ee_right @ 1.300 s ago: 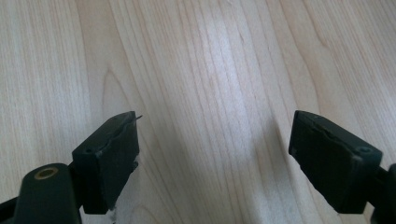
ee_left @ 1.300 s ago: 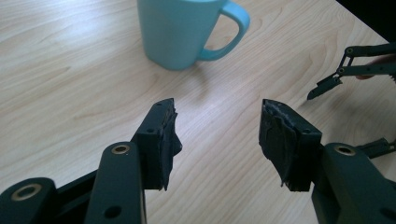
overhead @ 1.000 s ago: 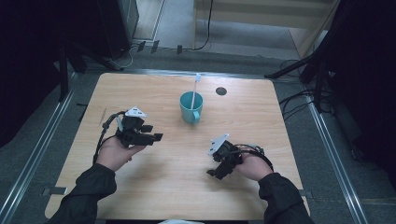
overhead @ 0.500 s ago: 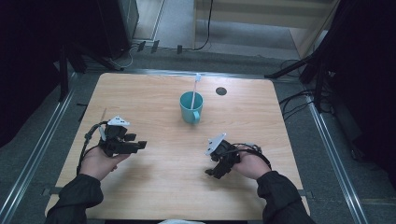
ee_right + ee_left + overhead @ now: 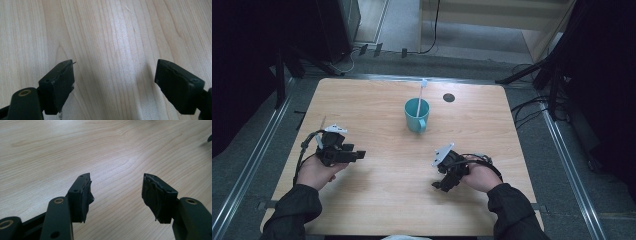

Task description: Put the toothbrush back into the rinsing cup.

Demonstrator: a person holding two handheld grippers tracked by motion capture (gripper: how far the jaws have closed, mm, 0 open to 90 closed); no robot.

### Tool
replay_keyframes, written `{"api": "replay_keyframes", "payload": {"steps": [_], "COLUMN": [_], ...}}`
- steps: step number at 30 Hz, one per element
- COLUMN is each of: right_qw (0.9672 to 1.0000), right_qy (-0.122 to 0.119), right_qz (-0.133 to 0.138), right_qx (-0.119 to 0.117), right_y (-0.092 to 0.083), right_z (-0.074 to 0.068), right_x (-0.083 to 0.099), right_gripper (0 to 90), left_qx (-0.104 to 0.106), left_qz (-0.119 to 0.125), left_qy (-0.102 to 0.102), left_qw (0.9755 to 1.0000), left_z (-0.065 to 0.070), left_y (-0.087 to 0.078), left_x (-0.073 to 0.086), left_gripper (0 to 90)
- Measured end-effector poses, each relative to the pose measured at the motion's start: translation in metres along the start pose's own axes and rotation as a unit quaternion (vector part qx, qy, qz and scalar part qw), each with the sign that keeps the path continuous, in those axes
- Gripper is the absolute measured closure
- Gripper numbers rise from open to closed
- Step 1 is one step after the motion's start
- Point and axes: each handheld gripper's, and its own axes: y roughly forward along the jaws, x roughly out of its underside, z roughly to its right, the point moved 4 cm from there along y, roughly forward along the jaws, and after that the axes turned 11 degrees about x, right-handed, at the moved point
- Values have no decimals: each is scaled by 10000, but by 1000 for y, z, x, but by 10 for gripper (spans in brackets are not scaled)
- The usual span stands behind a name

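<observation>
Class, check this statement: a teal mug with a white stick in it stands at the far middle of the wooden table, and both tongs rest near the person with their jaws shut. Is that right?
Not quite. The teal mug with the white stick does stand there, but the jaws are open: the left gripper view shows the left tongs with bare table between them, and the right gripper view shows the same for the right tongs.

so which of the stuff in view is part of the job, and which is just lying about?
In the job:
- teal mug
- white stick standing in the mug
- left gripper, open, empty
- right gripper, open, empty

Lying about:
- dark round spot on the table
- cables on the floor
</observation>
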Motion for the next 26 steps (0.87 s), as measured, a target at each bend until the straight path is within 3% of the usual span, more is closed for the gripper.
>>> {"api": "replay_keyframes", "payload": {"steps": [26], "right_qw": [10000], "right_qy": [-3], "right_qz": [-56], "right_qx": [-64], "right_y": [1], "right_z": [-2], "right_x": [2], "right_gripper": [157], "left_qx": [62], "left_qz": [-346], "left_qy": [2], "left_qw": [9994], "left_z": [0], "left_y": [12], "left_x": [5], "left_gripper": [366]}}
